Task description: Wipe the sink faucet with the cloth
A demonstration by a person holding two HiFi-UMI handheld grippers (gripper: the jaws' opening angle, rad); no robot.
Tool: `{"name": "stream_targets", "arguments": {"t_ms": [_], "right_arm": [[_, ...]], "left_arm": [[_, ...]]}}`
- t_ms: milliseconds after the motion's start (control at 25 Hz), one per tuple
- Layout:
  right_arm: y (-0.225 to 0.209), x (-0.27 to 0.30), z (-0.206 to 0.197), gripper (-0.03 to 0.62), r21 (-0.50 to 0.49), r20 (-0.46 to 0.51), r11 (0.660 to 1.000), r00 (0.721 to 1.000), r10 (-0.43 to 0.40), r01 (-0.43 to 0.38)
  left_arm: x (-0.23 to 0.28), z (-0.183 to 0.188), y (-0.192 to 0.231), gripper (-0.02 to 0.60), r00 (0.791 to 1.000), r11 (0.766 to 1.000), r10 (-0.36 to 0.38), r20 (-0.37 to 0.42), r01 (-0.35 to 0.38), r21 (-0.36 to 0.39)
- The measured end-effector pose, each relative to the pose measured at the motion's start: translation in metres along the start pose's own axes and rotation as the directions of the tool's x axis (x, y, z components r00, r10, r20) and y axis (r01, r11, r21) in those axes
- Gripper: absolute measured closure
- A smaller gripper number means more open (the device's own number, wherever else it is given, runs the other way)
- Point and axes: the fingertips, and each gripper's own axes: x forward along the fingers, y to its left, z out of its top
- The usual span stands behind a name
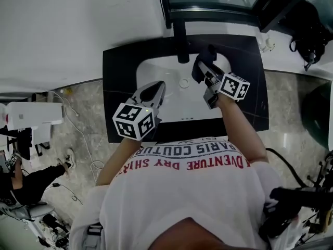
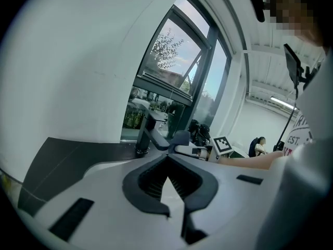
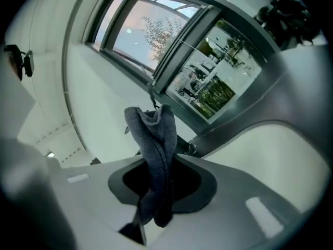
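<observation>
Right gripper (image 1: pixel 207 74) pinches the cloth (image 1: pixel 202 62) by one fold near the faucet (image 1: pixel 180 41), left gripper (image 1: pixel 157 89) pressed together empty; I worry hard rubbing pulls it loose.

Head view overhead; left gripper view low; both show faucet (image 1: pixel 180 46).

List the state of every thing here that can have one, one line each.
Faucet: upright, no water seen running.
Cloth: bunched, clamped in the right gripper, close beside the faucet; contact cannot be told.
Right gripper: shut on the cloth.
Left gripper: shut, nothing between its jaws, above the sink's front edge.
Sink: no standing water visible.
</observation>
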Motion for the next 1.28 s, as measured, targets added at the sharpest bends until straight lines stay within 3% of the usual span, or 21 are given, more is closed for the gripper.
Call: {"name": "stream_targets", "arguments": {"t_ms": [320,640,800,1080,1280], "right_arm": [[-0.019,0.07,0.0,0.514,0.176,0.07,0.98,0.994,0.088,-0.099],[-0.015,0.096,0.013,0.514,0.216,0.172,0.94,0.958,0.229,-0.263],[-0.012,0.095,0.016,0.514,0.256,0.225,0.901,0.928,0.298,-0.352],[-0.016,0.095,0.015,0.516,0.399,0.282,0.821,0.907,0.314,-0.408],[-0.013,0.09,0.008,0.516,0.429,0.279,0.806,0.909,0.311,-0.407]], "left_arm": [[0.033,0.003,0.034,0.58,0.999,1.0,-0.009,-0.051,0.008,-0.012],[0.044,-0.002,0.049,0.581,0.996,1.0,-0.007,-0.084,0.006,-0.014],[0.042,-0.009,0.049,0.58,0.995,1.0,-0.006,-0.101,0.005,-0.01],[0.037,-0.012,0.049,0.58,0.994,1.0,-0.002,-0.105,0.001,-0.01],[0.034,-0.012,0.047,0.58,0.995,1.0,-0.01,-0.099,0.009,-0.013]]}}
